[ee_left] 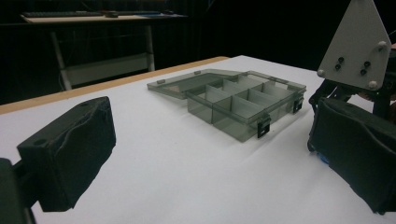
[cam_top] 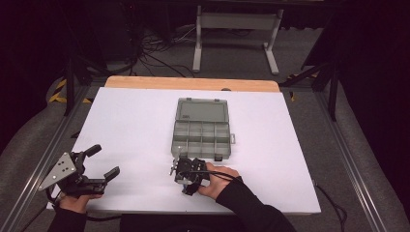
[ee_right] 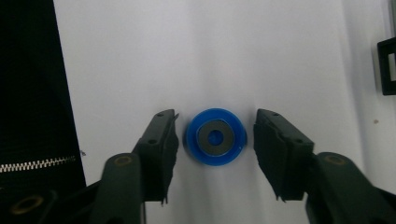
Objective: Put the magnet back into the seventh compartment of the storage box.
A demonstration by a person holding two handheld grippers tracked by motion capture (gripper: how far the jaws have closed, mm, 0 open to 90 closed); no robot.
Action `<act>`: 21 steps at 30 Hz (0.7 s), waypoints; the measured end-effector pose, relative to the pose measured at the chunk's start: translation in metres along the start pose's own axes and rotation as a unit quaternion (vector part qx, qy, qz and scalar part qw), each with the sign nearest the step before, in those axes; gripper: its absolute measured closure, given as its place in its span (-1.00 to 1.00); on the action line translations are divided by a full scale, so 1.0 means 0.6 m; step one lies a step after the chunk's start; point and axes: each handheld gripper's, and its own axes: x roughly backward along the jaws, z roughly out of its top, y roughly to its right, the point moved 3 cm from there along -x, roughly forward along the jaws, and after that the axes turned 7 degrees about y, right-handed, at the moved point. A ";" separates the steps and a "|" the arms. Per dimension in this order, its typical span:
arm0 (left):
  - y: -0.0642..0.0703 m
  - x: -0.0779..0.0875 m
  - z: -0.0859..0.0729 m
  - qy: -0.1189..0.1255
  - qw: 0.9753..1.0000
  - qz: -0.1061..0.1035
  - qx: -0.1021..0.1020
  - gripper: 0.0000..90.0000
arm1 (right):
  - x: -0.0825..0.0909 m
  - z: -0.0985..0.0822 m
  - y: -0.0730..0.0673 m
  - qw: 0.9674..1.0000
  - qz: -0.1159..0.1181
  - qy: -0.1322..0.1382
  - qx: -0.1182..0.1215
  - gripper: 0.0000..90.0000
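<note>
A blue round piece (ee_right: 215, 136) with a grey ring in its middle lies flat on the white table. My right gripper (ee_right: 215, 135) stands open over it, one jaw on each side with a small gap to each. In the high view that right gripper (cam_top: 186, 175) points down just in front of the clear grey compartment box (cam_top: 202, 139), whose lid (cam_top: 202, 110) lies open toward the back. My left gripper (cam_top: 104, 162) rests open and empty at the table's near left. Its own view looks across the table to the box (ee_left: 243, 105) and the right gripper's grey plate (ee_left: 357, 44).
White sheet (cam_top: 135, 125) covers the table, with a wooden strip (cam_top: 193, 83) along the far edge. Metal rails (cam_top: 43, 159) run down both sides. A white stand (cam_top: 237, 29) and cables sit on the floor beyond. A dark zippered sleeve (ee_right: 32, 116) shows beside the right jaws.
</note>
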 end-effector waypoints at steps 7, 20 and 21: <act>-0.001 0.000 0.000 0.000 1.000 0.001 -0.001 -0.98 | 0.001 0.000 -0.003 1.000 -0.005 -0.001 0.009 0.37; -0.001 0.000 0.000 0.001 1.000 0.002 -0.001 -0.98 | 0.043 0.009 -0.003 0.999 -0.008 0.031 0.000 0.37; 0.000 0.000 0.000 0.000 1.000 0.001 0.000 -0.98 | 0.047 0.009 -0.002 0.999 -0.008 0.032 0.002 0.37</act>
